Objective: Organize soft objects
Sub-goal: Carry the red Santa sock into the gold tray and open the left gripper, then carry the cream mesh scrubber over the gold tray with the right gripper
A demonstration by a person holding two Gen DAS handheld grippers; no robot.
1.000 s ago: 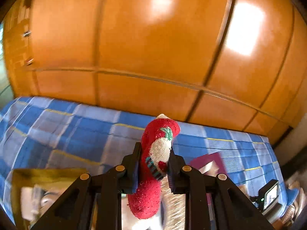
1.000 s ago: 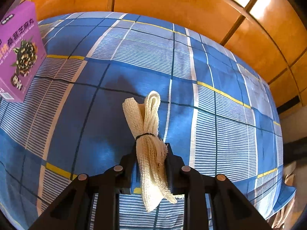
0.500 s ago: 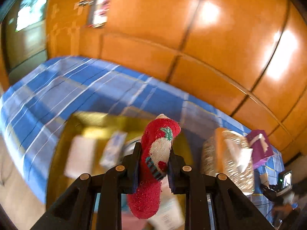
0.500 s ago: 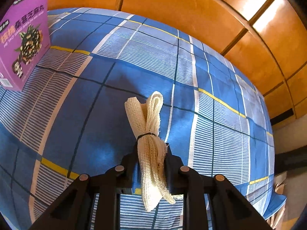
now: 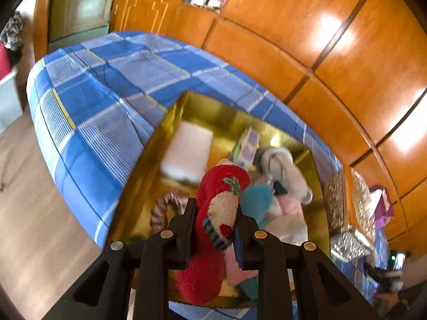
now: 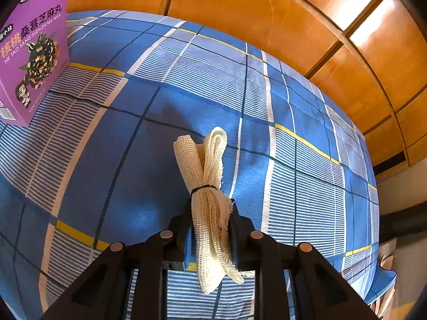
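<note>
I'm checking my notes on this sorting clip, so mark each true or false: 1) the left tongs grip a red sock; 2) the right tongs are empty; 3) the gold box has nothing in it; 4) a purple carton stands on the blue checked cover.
1. True: the left tongs are shut on the red sock.
2. False: the right tongs clamp a cream mesh bundle tied with a black band.
3. False: the gold box already holds several soft items, though they are blurred.
4. True: the purple carton stands on the blue checked cover.
</note>
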